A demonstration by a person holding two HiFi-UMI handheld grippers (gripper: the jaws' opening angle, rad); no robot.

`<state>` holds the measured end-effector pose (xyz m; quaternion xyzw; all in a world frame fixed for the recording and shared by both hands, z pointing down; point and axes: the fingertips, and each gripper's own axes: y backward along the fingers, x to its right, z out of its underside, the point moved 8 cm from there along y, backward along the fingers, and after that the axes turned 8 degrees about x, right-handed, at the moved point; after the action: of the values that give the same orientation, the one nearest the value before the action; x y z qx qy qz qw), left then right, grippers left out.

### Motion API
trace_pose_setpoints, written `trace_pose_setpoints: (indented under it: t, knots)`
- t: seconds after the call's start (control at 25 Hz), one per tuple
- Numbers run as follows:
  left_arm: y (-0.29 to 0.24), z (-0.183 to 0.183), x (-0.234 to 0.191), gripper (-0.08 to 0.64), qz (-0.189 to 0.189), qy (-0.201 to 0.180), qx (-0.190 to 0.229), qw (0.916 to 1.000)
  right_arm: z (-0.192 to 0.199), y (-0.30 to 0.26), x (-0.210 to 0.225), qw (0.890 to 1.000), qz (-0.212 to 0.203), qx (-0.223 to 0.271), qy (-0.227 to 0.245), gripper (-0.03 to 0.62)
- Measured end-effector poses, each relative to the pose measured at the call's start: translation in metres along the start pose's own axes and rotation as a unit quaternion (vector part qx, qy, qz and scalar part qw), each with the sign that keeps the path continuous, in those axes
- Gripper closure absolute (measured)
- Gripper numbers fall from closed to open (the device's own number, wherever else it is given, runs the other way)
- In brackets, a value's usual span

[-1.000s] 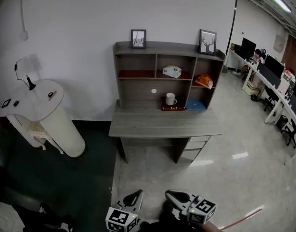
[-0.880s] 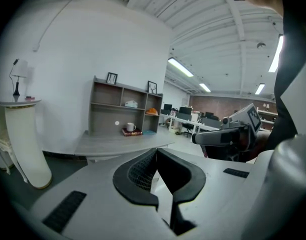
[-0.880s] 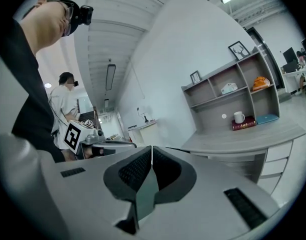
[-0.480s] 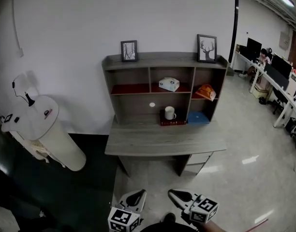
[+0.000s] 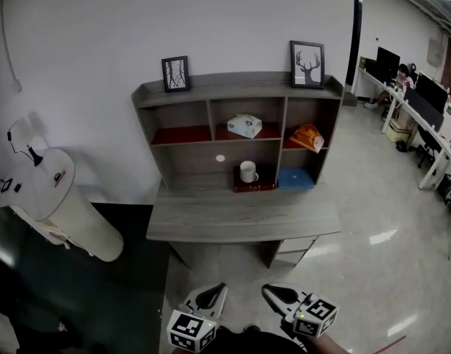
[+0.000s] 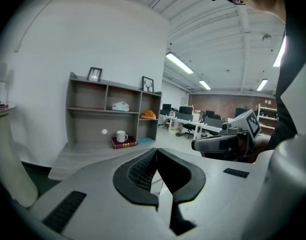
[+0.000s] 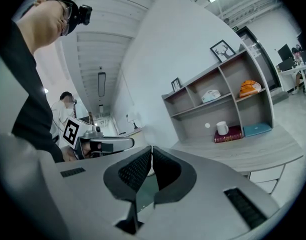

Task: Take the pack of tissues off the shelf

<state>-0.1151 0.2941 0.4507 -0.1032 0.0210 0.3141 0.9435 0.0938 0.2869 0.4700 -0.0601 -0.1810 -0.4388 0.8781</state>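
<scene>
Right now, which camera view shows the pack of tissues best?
The head view: the pack of tissues lies near the picture's middle, unobstructed, in the upper middle compartment of the shelf. Both gripper views show it too, but smaller and from the side.

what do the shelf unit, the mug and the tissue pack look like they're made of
Shelf unit: grey matte board with faint grain streaks, likely wood-look laminate.
Mug: plain white, probably ceramic; too small to judge gloss.
Tissue pack: pale with soft, rounded edges, perhaps plastic film; too small to be sure.
</scene>
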Motion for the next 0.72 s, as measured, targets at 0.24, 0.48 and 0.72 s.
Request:
trace_pose_setpoints:
  t: [0.24, 0.48, 0.72]
  knots:
    - [-0.028, -0.003, -0.013, 0.546, 0.007, 0.000, -0.003, 1.0000, -0.005, -0.009, 0.022, 1.000, 0.008, 0.002, -0.001, 0.574]
    - [-0.068, -0.004, -0.049, 0.546, 0.023, 0.010, -0.004, 0.9997, -0.013, -0.033, 0.056, 0.999, 0.035, -0.005, 0.003, 0.574]
    - [-0.122, -0.026, -0.110, 0.546, 0.045, 0.002, 0.009, 0.9990, -0.036, -0.093, 0.103, 0.998, 0.056, 0.009, 0.004, 0.574]
